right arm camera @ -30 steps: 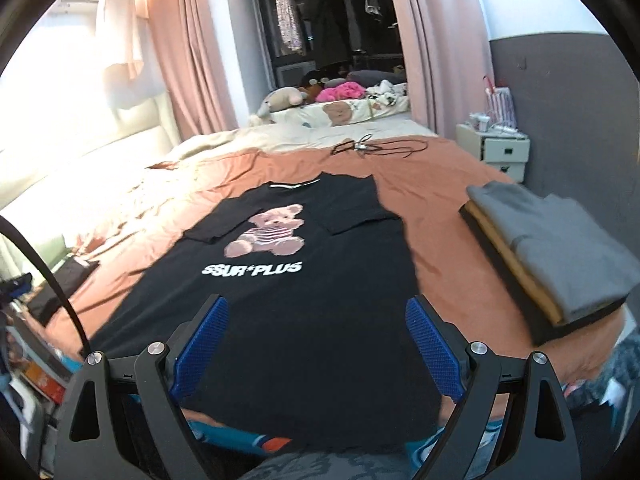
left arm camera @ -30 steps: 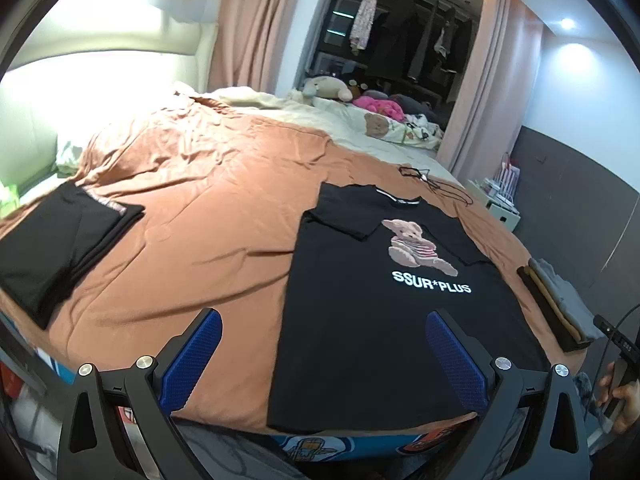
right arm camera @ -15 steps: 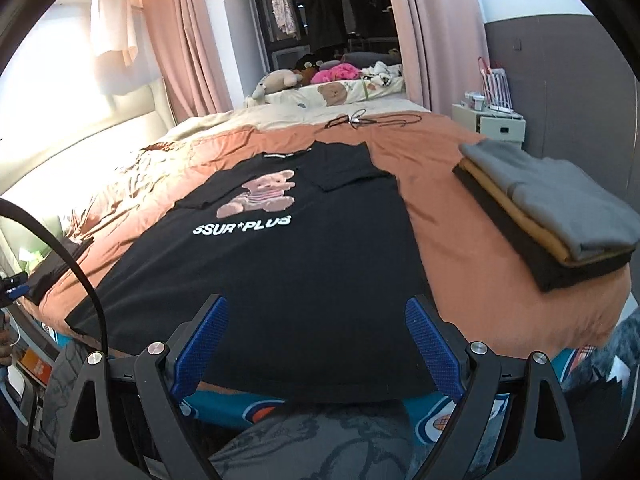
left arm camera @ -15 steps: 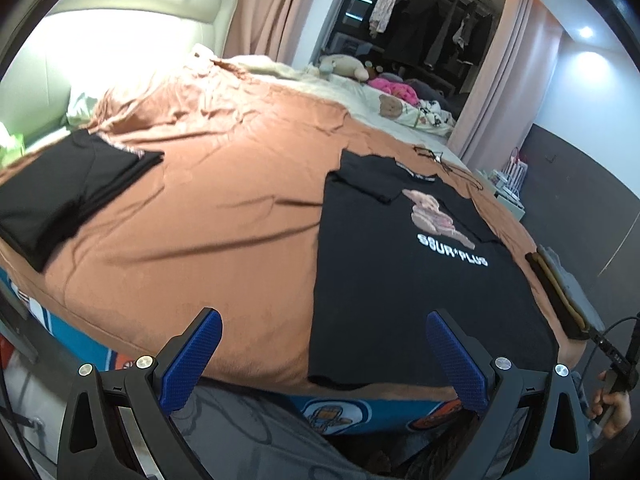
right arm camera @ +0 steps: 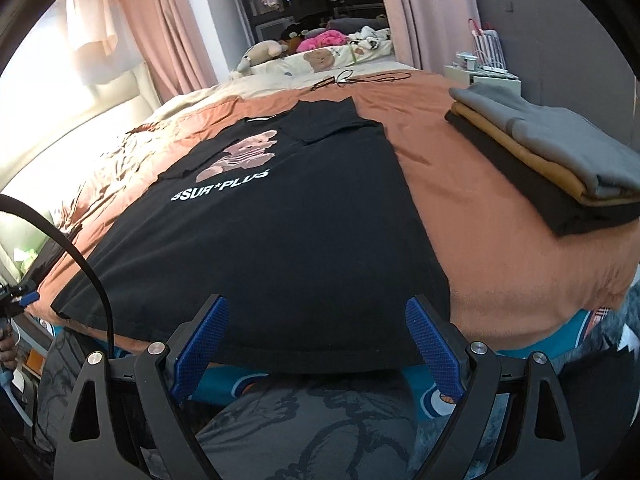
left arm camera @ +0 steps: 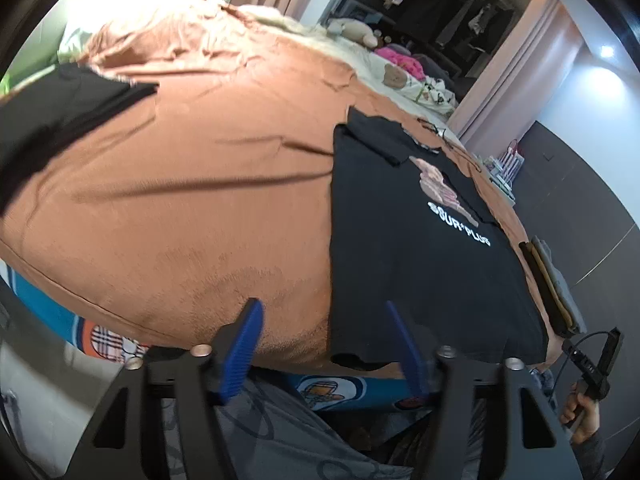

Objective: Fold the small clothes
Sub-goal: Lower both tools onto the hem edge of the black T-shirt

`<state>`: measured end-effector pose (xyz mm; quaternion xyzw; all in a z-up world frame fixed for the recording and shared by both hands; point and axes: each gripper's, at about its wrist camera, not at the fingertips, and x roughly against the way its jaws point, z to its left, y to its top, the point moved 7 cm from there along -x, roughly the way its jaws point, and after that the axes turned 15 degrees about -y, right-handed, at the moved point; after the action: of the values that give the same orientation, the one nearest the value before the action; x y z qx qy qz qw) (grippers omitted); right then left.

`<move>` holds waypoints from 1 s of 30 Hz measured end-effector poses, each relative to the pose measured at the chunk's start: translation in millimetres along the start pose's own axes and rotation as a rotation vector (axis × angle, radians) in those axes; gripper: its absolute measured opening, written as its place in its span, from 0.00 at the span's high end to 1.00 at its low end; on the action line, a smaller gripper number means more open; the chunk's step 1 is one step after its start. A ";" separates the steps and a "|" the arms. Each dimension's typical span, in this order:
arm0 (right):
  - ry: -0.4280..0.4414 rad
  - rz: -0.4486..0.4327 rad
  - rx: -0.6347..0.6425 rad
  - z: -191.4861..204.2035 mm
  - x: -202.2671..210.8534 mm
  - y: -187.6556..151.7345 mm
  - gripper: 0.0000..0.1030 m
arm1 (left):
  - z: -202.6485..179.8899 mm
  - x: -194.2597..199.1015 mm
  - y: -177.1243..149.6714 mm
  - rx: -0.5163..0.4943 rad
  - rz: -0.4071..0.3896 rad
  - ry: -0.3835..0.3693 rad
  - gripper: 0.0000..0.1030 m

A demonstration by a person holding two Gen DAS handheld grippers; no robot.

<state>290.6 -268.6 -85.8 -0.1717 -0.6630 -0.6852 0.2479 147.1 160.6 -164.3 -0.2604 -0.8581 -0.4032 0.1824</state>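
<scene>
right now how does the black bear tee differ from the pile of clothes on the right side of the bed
The black bear tee lies spread flat as a single layer with its sleeves folded in; the pile of folded clothes is compact and stacked. The tee is black with a bear print and white lettering; the pile shows grey on top, tan in the middle and black below, with no print visible. The tee's hem reaches the near bed edge; the pile sits further back. Both rest on the orange bedspread.

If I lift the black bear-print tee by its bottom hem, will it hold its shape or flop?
Probably flop: the black tee lies thin and flat, following the bed's curve, its hem draping over the edge. Likely light. It may drag on the orange cover, which already shows wrinkles.
</scene>
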 end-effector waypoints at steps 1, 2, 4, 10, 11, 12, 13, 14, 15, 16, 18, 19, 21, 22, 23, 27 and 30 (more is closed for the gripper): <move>-0.001 0.005 -0.004 -1.5 -1.7 -1.6 0.14 | 2.0 -3.5 -1.5 0.010 0.010 -0.005 0.46; 0.000 0.016 -0.012 -3.9 -5.0 -1.5 0.20 | 3.1 -7.6 -2.9 0.018 0.021 -0.014 0.49; 0.002 0.048 -0.036 -8.6 -12.4 -3.8 0.29 | 2.9 -16.4 -7.2 0.038 0.043 -0.043 0.50; 0.007 0.091 -0.106 -21.3 -26.8 2.7 0.30 | 0.7 -35.7 -18.4 0.085 0.097 -0.110 0.52; 0.006 0.093 -0.116 -23.0 -28.3 3.6 0.30 | 1.7 -37.7 -19.6 0.091 0.104 -0.111 0.54; 0.007 0.097 -0.131 -25.2 -29.7 4.1 0.30 | 3.6 -39.4 -20.9 0.101 0.111 -0.110 0.55; 0.013 0.102 -0.152 -28.2 -31.4 3.4 0.31 | 6.0 -40.8 -22.2 0.117 0.117 -0.112 0.57; 0.019 0.108 -0.167 -30.7 -32.8 3.3 0.34 | 8.2 -41.5 -23.3 0.133 0.119 -0.118 0.58; 0.027 0.115 -0.187 -33.4 -34.2 4.2 0.34 | 10.7 -41.8 -24.5 0.151 0.119 -0.126 0.58; 0.034 0.117 -0.200 -36.9 -34.3 0.9 0.34 | 11.8 -42.3 -26.1 0.165 0.120 -0.135 0.58; 0.049 0.129 -0.217 -37.1 -39.8 0.3 0.34 | 12.8 -42.2 -29.5 0.182 0.122 -0.150 0.58; 0.049 0.136 -0.227 -41.1 -42.3 -2.8 0.34 | 12.2 -42.3 -30.7 0.187 0.123 -0.156 0.58; 0.041 0.139 -0.254 -50.5 -44.4 -4.8 0.34 | 11.2 -42.0 -31.7 0.195 0.125 -0.166 0.58; 0.043 0.136 -0.269 -54.9 -44.2 -5.7 0.34 | 10.7 -41.6 -32.0 0.200 0.124 -0.171 0.58; 0.044 0.130 -0.284 -59.3 -43.2 -6.0 0.34 | 11.1 -41.3 -31.9 0.206 0.123 -0.173 0.58; 0.062 0.141 -0.288 -65.6 -43.9 -16.7 0.34 | 11.5 -41.6 -31.4 0.215 0.122 -0.170 0.58; 0.068 0.152 -0.231 -59.0 -41.6 -25.2 0.34 | 9.9 -42.8 -30.9 0.209 0.123 -0.161 0.58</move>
<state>315.8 -322.6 -133.7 -0.2255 -0.5561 -0.7415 0.3001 161.9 138.9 -211.2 -0.3234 -0.8897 -0.2778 0.1634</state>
